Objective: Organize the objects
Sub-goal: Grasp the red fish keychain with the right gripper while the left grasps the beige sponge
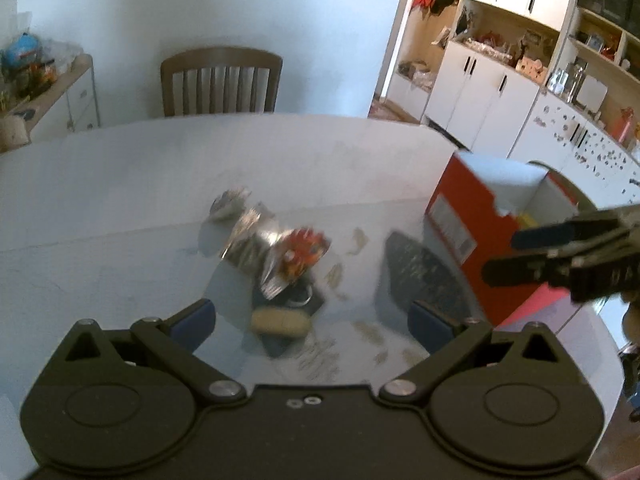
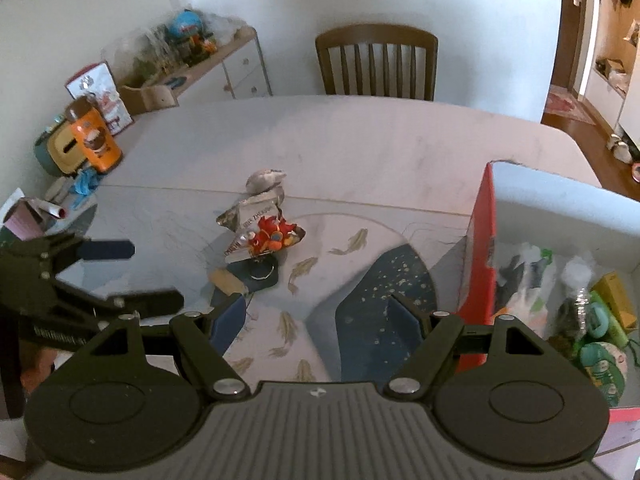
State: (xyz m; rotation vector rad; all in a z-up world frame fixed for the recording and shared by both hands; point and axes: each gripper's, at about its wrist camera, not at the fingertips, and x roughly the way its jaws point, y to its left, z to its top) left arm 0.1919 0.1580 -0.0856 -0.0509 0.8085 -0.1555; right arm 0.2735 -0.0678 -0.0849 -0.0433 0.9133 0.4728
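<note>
1. The left gripper (image 1: 310, 316) hangs above the desk (image 1: 120, 184) with its jaws spread wide and nothing between them.
2. Just ahead of its blue pads, between the two fingers, lies a small pile: a tan oblong piece (image 1: 280, 322), a dark blue piece with a metal ring (image 2: 262, 272), and on top a red-orange toy figure (image 1: 301, 254) resting on a crumpled silver foil packet (image 1: 250, 240).
3. The right gripper (image 2: 316, 320) also has its jaws wide open and empty; the same pile sits ahead of it and to the left of its centre, near the left pad.
4. A red box (image 2: 482, 256) with its top open stands on the desk to the right of both grippers, well apart from the pile; several packets and green items (image 2: 600, 320) lie inside.
5. In the left wrist view the pile is blurred.
</note>
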